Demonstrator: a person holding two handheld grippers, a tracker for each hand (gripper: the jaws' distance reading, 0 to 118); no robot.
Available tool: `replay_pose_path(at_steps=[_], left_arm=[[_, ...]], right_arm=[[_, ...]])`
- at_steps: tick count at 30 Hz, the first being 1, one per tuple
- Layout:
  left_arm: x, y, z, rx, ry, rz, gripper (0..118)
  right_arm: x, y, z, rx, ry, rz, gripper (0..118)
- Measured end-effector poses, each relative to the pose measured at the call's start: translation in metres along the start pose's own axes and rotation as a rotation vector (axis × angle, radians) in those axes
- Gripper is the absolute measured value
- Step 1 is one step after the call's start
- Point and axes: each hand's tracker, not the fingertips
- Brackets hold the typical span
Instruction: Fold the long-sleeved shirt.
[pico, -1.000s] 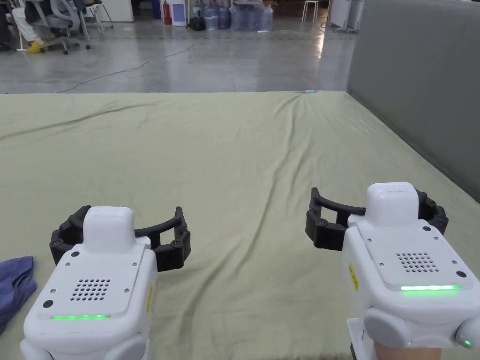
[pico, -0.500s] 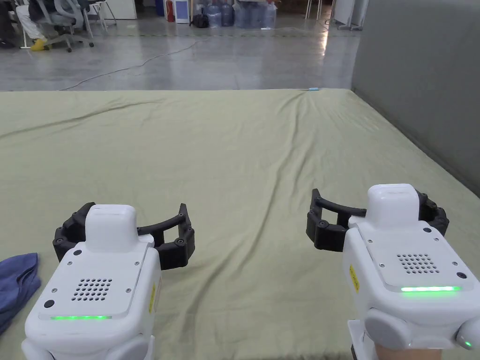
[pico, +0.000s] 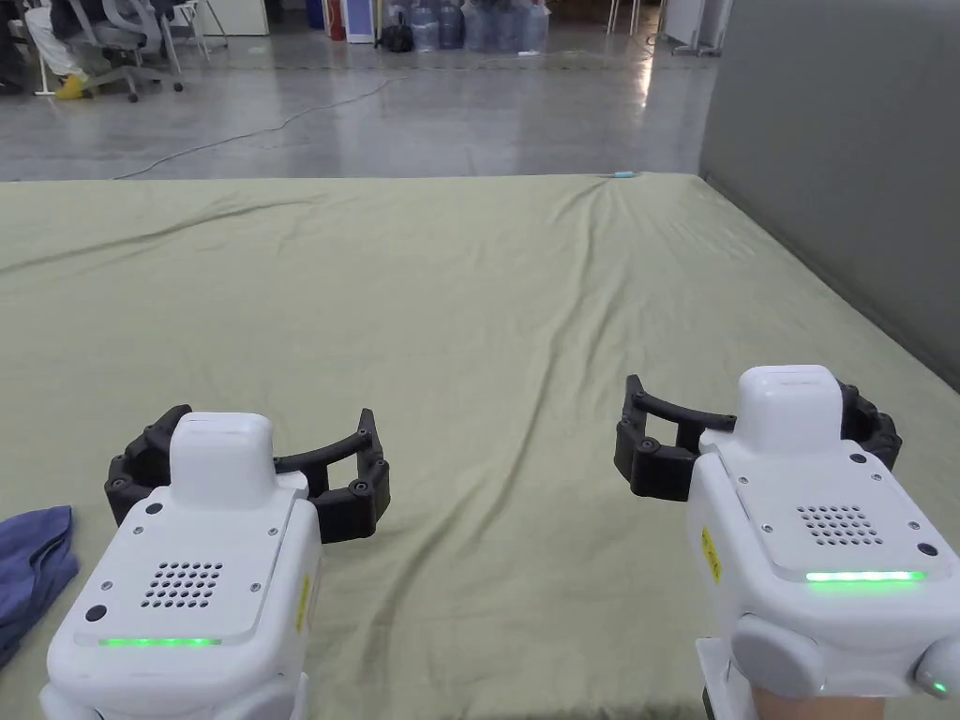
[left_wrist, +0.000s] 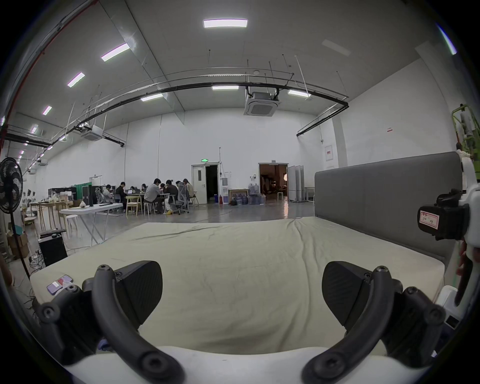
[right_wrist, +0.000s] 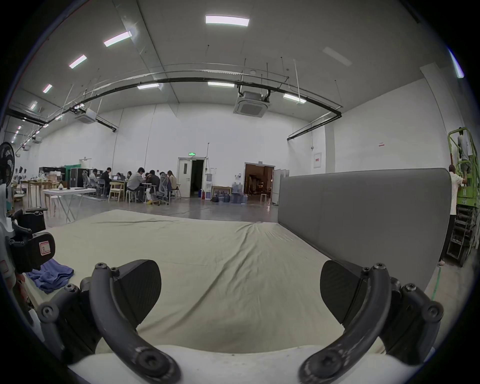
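A blue shirt (pico: 33, 562) lies crumpled on the pale green sheet (pico: 469, 309) at the near left edge, left of my left gripper (pico: 248, 455). It lies apart from that gripper. The right gripper view shows the shirt (right_wrist: 50, 276) at its left, beyond the left gripper's jaw. My left gripper (left_wrist: 241, 293) is open with nothing but sheet between the jaws. My right gripper (pico: 755, 417) hovers over the near right of the bed. It too is open (right_wrist: 240, 293) and holds nothing.
A grey padded headboard (pico: 844, 159) runs along the bed's right side. A small flat object (left_wrist: 59, 283) rests near the bed's left edge. Beyond the far edge are a grey floor (pico: 375, 112), a cable, water bottles and people seated at tables (left_wrist: 155, 194).
The head camera has tipped down a little. Both grippers stay open in the same places above the sheet, and the shirt has not moved.
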Motion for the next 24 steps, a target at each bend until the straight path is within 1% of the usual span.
replay_pose_path(at_steps=[7, 11, 15, 21, 24], left_arm=[[-0.0005, -0.0007, -0.0007, -0.006, 0.01, -0.011, 117], [0.0001, -0.0007, -0.0006, -0.009, 0.007, -0.011, 117], [0.0005, -0.001, -0.0017, -0.014, 0.002, -0.013, 117], [0.0008, -0.0012, -0.002, -0.014, 0.004, -0.014, 117], [0.0012, -0.0009, -0.0026, -0.018, 0.006, -0.017, 117]], right_arm=[[-0.0008, -0.0009, -0.0002, -0.002, 0.001, 0.005, 118], [0.0016, -0.0018, -0.0011, -0.011, 0.002, -0.01, 118], [0.0029, -0.0034, -0.0015, -0.018, -0.016, -0.009, 118], [0.0036, -0.0033, -0.001, -0.019, -0.012, -0.006, 118], [0.003, -0.0027, -0.0002, -0.025, 0.01, -0.005, 118]])
